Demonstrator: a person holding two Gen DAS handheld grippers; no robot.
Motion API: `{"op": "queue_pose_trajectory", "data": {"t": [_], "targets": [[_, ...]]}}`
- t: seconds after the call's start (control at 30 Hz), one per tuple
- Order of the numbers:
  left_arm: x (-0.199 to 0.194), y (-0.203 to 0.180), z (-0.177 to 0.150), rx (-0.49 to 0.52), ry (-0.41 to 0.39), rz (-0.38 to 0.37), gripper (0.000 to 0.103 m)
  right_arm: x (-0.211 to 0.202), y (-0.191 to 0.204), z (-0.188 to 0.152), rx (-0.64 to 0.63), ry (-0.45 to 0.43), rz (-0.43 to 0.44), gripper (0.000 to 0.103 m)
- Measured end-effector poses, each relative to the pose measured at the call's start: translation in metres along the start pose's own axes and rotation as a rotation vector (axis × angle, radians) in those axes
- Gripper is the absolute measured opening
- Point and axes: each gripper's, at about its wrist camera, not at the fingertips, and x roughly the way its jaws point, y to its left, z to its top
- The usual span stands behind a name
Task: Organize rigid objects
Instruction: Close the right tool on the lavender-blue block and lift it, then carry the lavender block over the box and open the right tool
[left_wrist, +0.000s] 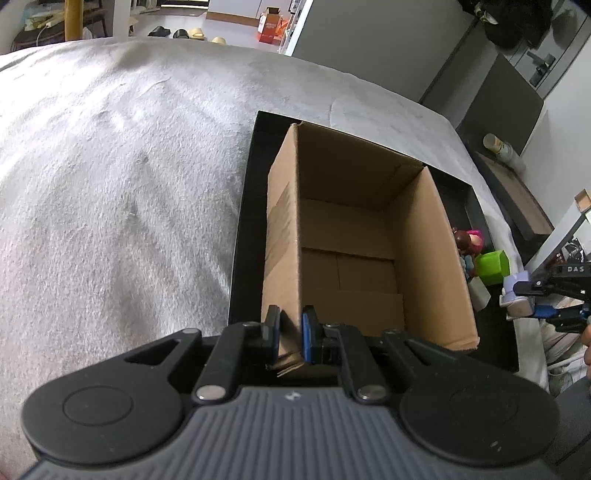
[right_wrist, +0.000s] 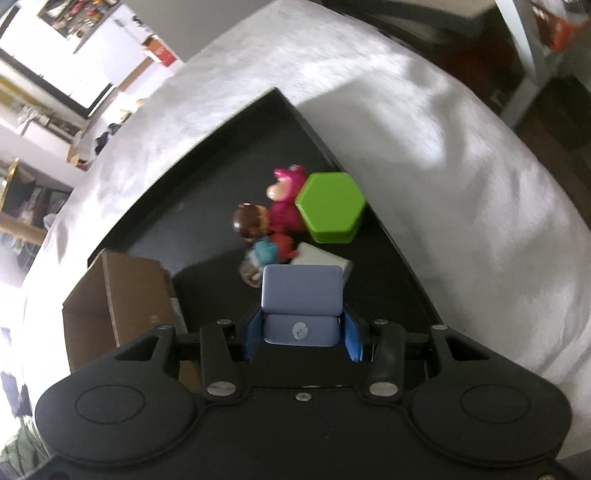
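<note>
1. A pale grey fuzzy cloth (left_wrist: 110, 177) covers the whole work surface and runs out to its edges in both views.
2. A black tray (left_wrist: 243, 206) lies on the cloth, towards its right side in the left wrist view.
3. An open cardboard box (left_wrist: 354, 236) stands upright in the tray, against the tray's left rim; its inside shows only bare flaps.
4. The left gripper (left_wrist: 290, 338) is clamped on the box's near-left corner wall, one pad outside and one inside.
5. The right gripper (right_wrist: 301, 338) is closed on a lilac case (right_wrist: 301, 295), which sits between the blue pads, above the tray beside the box's right wall.
6. A green hexagonal box (right_wrist: 330, 206) rests on the tray beyond the case.
7. A pink bear figure (right_wrist: 286, 201) stands touching the green box's left side.
8. A brown-haired doll figure (right_wrist: 255, 229) is just in front of the bear.
9. A white block (right_wrist: 325, 258) lies partly hidden behind the lilac case.
</note>
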Motion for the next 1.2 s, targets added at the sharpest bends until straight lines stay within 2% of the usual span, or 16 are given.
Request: {"op": "queue_pose_trajectory", "data": {"t": [0.63, 1.2], "targets": [[-0.002, 0.003, -0.001, -0.015, -0.014, -0.013, 0.011, -0.047, 0.076, 0.002, -0.205, -0.106, 0.035, 0.044], [-0.004, 0.005, -0.002, -0.018, -0.028, -0.031, 0.011, -0.052, 0.147, -0.016, -0.375, -0.106, 0.091, 0.044]]}}
